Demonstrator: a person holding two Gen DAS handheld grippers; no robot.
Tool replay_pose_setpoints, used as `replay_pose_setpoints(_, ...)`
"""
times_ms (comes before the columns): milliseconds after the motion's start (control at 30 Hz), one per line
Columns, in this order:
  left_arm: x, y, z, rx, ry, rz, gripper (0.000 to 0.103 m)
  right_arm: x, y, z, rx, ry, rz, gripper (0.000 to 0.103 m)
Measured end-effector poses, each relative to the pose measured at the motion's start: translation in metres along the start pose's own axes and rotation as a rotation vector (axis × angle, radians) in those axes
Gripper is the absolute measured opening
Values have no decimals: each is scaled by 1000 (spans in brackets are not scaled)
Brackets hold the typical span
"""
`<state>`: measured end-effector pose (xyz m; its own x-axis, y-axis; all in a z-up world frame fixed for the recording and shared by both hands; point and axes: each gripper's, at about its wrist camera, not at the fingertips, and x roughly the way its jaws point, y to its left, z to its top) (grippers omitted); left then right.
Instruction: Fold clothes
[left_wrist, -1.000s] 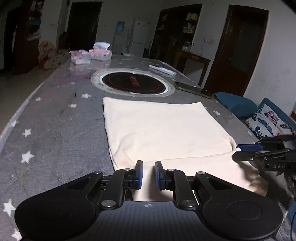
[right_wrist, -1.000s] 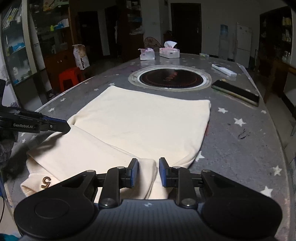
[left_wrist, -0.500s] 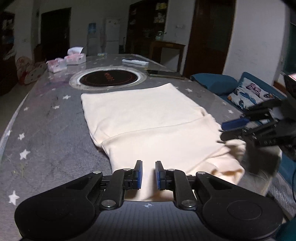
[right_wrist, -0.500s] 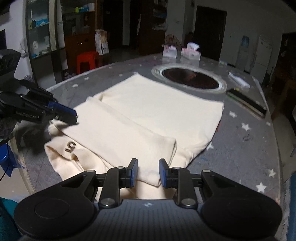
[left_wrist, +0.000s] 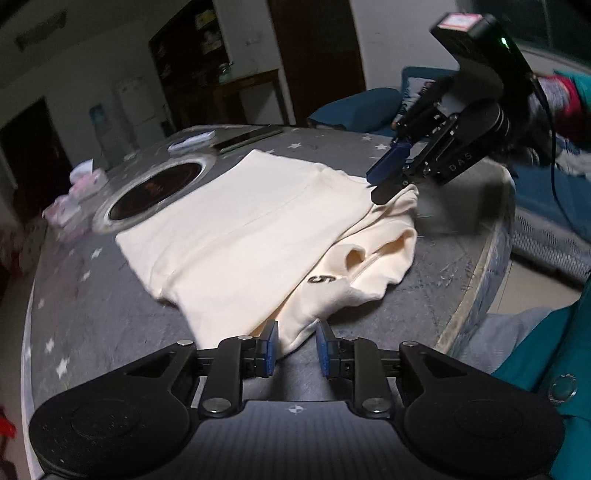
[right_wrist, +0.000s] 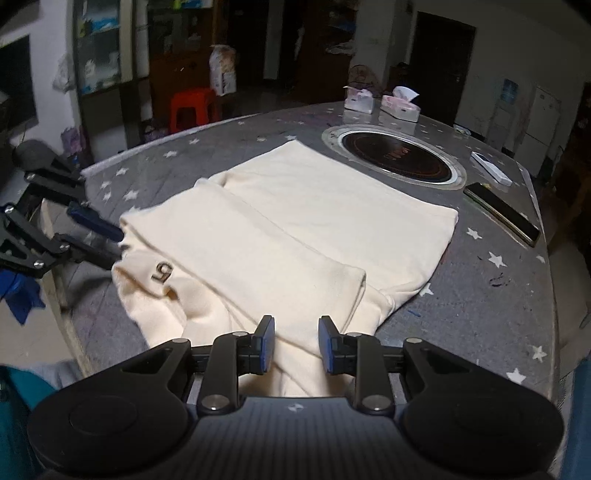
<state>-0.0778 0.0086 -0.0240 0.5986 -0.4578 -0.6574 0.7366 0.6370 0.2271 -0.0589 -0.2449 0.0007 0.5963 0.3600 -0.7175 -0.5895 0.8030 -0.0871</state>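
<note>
A cream garment (left_wrist: 258, 221) (right_wrist: 295, 229) lies folded on the grey star-printed table (right_wrist: 480, 295), a small "5" mark (left_wrist: 322, 279) on its near layer. My left gripper (left_wrist: 296, 345) is at the garment's near corner. Its jaws are opening, and the cloth tip lies loose between the pads. At the opposite end my right gripper (right_wrist: 296, 343) is also opening, with a fold of cloth running between its pads. The left wrist view shows the right gripper (left_wrist: 384, 181) at the far corner. The right wrist view shows the left gripper (right_wrist: 110, 243) at the garment's left edge.
A round inset cooktop (right_wrist: 395, 157) lies beyond the garment, with tissue boxes (right_wrist: 400, 107) behind it. A phone (right_wrist: 502, 214) and a white remote (right_wrist: 491, 168) lie at the right. The table edge runs close under both grippers. A blue sofa (left_wrist: 554, 206) stands beside the table.
The left gripper has swung sideways along the table edge and rolled, so its view is tilted. Its pads stand wider apart. The right gripper has hardly shifted.
</note>
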Motion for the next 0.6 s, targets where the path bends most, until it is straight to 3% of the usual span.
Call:
replay_pose_setpoints(33, 2, -3, 0, 20, -7, 4, 25, -1, 2, -1, -16, 7, -1, 34)
replay_pose_setpoints(200, 11, -14, 4, 86, -37, 13, 25, -9, 10, -4, -91, 24, 7, 39)
replay_pose_setpoints(267, 13, -15, 6, 90, -51, 13, 24, -13, 14, -6, -126, 27, 12, 47)
replay_pose_setpoints(433, 14, -10, 8, 66, -80, 16, 11, -19, 27, -14, -240, 38, 38, 55)
replay_pose_setpoints(600, 13, 9, 14, -56, -104, 4, 9, -17, 45, -23, -372, 27, 41, 59)
